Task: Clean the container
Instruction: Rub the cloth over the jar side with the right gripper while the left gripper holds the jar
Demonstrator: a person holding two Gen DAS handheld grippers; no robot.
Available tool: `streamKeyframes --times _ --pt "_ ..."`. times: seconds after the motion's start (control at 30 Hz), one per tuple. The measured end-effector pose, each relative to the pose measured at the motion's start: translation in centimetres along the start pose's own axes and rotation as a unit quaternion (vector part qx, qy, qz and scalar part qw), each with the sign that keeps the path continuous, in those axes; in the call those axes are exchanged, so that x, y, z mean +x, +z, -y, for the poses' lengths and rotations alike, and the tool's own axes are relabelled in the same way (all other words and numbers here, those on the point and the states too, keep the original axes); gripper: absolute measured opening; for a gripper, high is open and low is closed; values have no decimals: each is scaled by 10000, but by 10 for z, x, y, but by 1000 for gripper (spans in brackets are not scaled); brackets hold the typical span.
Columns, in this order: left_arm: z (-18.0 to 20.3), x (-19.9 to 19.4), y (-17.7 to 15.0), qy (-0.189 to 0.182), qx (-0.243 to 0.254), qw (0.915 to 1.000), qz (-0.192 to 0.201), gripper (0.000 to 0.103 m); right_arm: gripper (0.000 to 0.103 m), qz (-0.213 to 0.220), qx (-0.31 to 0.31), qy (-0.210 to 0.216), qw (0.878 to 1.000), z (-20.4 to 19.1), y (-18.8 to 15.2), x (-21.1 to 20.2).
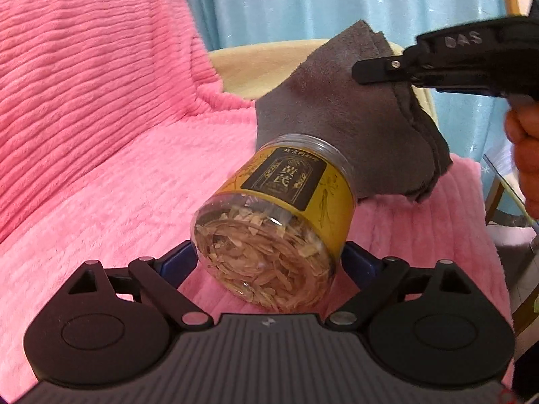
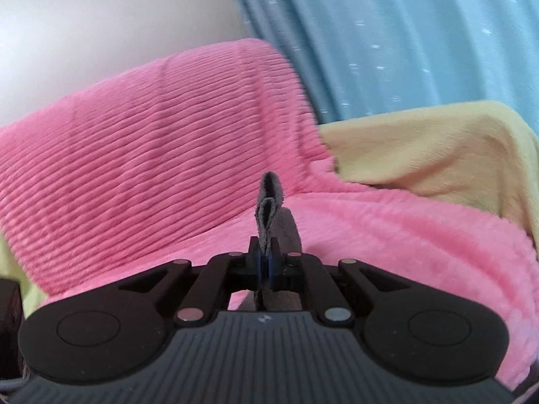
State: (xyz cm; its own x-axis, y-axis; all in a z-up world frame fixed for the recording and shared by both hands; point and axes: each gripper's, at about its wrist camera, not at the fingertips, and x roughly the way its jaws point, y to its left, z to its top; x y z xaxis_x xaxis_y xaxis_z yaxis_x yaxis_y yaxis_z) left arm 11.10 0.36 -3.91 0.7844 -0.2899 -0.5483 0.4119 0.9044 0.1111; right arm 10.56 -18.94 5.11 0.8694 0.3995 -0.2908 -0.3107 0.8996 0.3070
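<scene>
Jar (image 1: 279,222): clear plastic, yellow label with a black panel, part full of pale dried slices. We have it tipped, base toward the left wrist camera, top end pointing away and up. It sits between the blue pads of our left gripper (image 1: 269,262), one pad (image 1: 180,262) pressed to the jar's left side near the base, the other (image 1: 357,262) to its right side; the fingers are clamped on the jar and carry it above the pink blanket (image 1: 101,168), not resting on it.

Cloth (image 1: 343,118): grey, folded, hanging down from our right gripper (image 1: 377,70) and draped over the jar's far end, covering the top; we cannot see the lid. Contact looks to be at the upper rim.

In the right wrist view, our right gripper's (image 2: 264,266) fingers are pinched tight on the cloth (image 2: 269,198), a doubled fold sticking up past the tips. A hand (image 1: 525,155) grips the right tool's handle at the right edge.

Beyond: pale yellow blanket (image 1: 269,67) over the far end of the seat, blue curtain (image 1: 337,0) behind.
</scene>
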Motion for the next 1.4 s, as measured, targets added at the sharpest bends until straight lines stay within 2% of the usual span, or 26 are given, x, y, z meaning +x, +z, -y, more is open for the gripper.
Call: streamKeyframes --times 0.3,0.6,0.67,0.73,0.87,0.93,1.0,1.1,1.17,1.27,1.4 --pt "14 -2 -5 111 161 9998 16 93 3 -717 71 1064 9917 -17 -12 15" --pt "8 -1 -7 50 11 10000 46 92 2 -1410 160 2149 9663 -29 -22 24" --pt "8 -1 -7 48 29 10000 55 91 1 -1284 238 2006 9709 -20 -20 27" --pt "9 -1 -7 45 80 9999 104 90 1 -1022 314 1472 9833 -7 -14 27" --pt "5 -3 -7 -89 -11 9999 138 89 1 -904 730 1310 9846 14 -14 29" --pt "-11 -3 -8 -429 -424 9980 170 90 1 -913 612 1316 9852 11 -14 28" --pt "-29 -2 -10 -801 -955 9919 242 91 1 -922 494 1323 9857 9 -14 27" --pt "-38 3 -11 -998 -1217 9872 254 91 1 -936 578 1324 9851 7 -16 25" --pt "-36 3 -9 -949 -1140 9885 278 91 1 -934 588 1282 9856 9 -15 24" --pt "-23 0 -8 -599 -766 9948 295 90 3 -983 590 1293 9850 7 -15 21" --pt "0 0 -9 44 56 9996 257 90 3 -1350 294 1999 9700 -23 -26 22"
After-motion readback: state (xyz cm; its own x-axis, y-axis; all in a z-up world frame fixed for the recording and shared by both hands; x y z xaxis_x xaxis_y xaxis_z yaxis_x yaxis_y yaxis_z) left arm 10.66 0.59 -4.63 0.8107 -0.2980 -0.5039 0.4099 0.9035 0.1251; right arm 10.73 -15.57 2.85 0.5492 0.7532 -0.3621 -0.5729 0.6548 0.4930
